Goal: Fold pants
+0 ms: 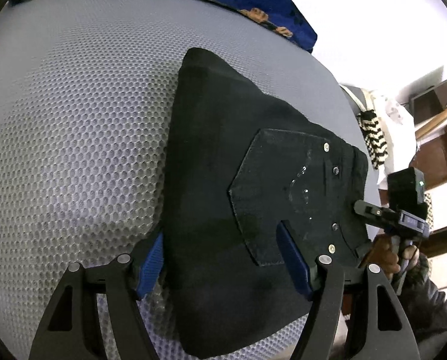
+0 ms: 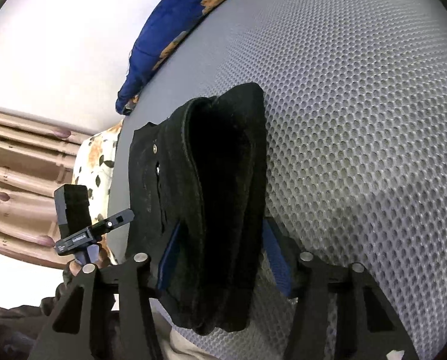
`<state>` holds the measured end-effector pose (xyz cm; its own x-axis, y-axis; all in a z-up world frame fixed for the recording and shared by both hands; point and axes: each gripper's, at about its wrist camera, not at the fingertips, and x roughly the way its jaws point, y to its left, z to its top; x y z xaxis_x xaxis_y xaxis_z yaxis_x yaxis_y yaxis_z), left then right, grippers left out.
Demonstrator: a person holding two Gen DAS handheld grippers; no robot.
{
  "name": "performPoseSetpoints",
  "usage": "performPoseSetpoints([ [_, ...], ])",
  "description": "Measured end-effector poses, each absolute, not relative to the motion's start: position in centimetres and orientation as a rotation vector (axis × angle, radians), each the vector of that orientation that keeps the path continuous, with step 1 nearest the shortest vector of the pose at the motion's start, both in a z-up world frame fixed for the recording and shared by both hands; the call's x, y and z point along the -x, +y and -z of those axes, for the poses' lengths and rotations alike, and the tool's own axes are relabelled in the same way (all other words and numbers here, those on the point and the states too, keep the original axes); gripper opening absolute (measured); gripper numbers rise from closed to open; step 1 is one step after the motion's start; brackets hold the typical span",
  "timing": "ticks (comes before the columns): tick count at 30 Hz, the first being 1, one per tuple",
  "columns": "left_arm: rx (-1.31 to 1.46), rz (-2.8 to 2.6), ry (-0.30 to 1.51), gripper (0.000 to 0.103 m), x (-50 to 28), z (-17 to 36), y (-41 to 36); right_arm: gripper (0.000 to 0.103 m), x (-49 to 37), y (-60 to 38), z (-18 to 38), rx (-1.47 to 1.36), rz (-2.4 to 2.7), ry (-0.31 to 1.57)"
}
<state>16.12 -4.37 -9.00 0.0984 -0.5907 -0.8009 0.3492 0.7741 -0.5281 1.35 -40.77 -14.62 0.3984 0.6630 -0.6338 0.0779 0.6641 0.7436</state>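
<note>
The left claw [image 1: 223,265] stands wide, its blue pads straddling the folded black denim pants [image 1: 253,186] without gripping. The right claw [image 2: 223,259] is likewise wide around the bundle's edge. The pants lie on a grey honeycomb-mesh mattress [image 1: 73,120], with a blue orange-patterned blanket [image 1: 268,9] beyond.

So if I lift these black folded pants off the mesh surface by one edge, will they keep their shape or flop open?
The black folded pants would probably flop: the layers look soft and bulge at the fold in the right wrist view. The stacked layers suggest some weight for their size. The grey honeycomb mesh surface looks textured, so they likely drag rather than slide.
</note>
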Motion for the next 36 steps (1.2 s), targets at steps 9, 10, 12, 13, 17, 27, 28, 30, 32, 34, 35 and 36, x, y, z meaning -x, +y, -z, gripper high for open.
performPoseSetpoints([
  [9,0.198,0.727,1.267,0.071,-17.6,8.8,-6.1,0.041,-3.8,-40.9,15.5,-0.835,-0.501,1.09],
  [10,0.169,0.711,1.248,0.071,-17.5,8.6,-6.7,0.038,-4.0,-40.8,15.5,-0.832,-0.493,1.08],
  [12,0.108,0.667,1.221,0.064,-17.3,8.5,-7.4,0.035,-4.1,-40.5,15.3,-0.841,-0.465,1.064],
  [13,0.078,0.649,1.209,0.061,-17.0,8.4,-7.6,0.033,-4.1,-40.4,15.1,-0.836,-0.454,1.059],
  [17,0.059,0.611,1.179,0.037,-16.8,8.0,-7.1,0.028,-3.8,-39.1,13.6,-0.776,-0.4,1.047],
  [27,0.04,0.592,1.124,0.019,-16.1,6.1,-6.3,0.022,-5.0,-35.1,9.6,-0.718,-0.329,1.036],
  [28,0.045,0.595,1.12,0.019,-16.1,5.9,-6.1,0.022,-5.5,-34.4,9.3,-0.717,-0.331,1.037],
  [30,0.05,0.59,1.113,0.019,-16.2,5.5,-5.5,0.022,-6.2,-33.9,9.0,-0.72,-0.341,1.039],
  [32,0.065,0.584,1.097,0.019,-16.5,5.0,-4.9,0.022,-7.4,-33.0,8.6,-0.709,-0.357,1.033],
  [34,0.076,0.569,1.081,0.019,-17.2,4.4,-4.1,0.022,-8.6,-32.5,8.4,-0.713,-0.373,1.028],
  [35,0.076,0.564,1.075,0.019,-17.5,4.1,-4.0,0.022,-9.3,-32.2,8.3,-0.712,-0.379,1.027],
  [36,0.074,0.554,1.066,0.019,-18.0,3.9,-3.7,0.021,-9.9,-32.0,8.3,-0.707,-0.385,1.025],
])
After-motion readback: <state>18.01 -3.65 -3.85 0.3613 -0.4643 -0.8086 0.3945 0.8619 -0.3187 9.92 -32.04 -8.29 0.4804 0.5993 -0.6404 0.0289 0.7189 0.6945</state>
